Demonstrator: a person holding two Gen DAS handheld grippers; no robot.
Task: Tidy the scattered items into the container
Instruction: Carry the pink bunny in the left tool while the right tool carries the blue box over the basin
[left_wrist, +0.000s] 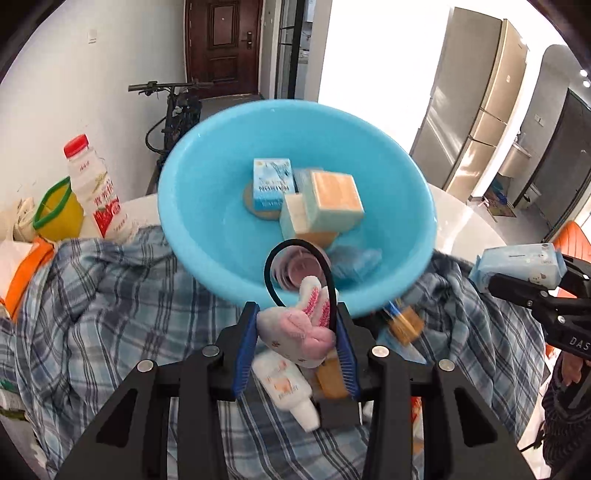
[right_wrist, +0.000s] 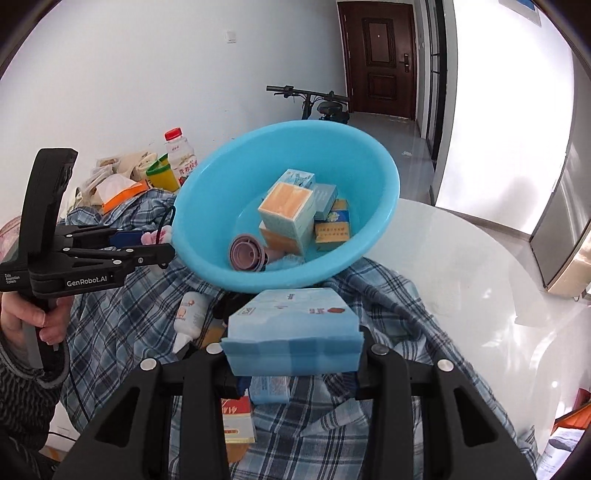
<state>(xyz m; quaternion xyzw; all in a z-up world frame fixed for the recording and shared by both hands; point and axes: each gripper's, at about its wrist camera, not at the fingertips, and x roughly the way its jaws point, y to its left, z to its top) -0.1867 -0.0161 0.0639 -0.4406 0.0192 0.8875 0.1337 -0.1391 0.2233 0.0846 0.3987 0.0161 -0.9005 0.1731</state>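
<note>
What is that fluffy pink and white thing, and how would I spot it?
Find the big blue basin sitting on the checked cloth. Just in front of its near rim, the left gripper is shut on a small plush toy. It is the only soft, furry item there, with a black loop attached.

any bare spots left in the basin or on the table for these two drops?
Basin: bare blue floor along its left inner wall, beside the stacked boxes; centre and right are crowded. Table: bare white top right of the plaid cloth. The far-left corner, around the bottle, is cluttered.
</note>
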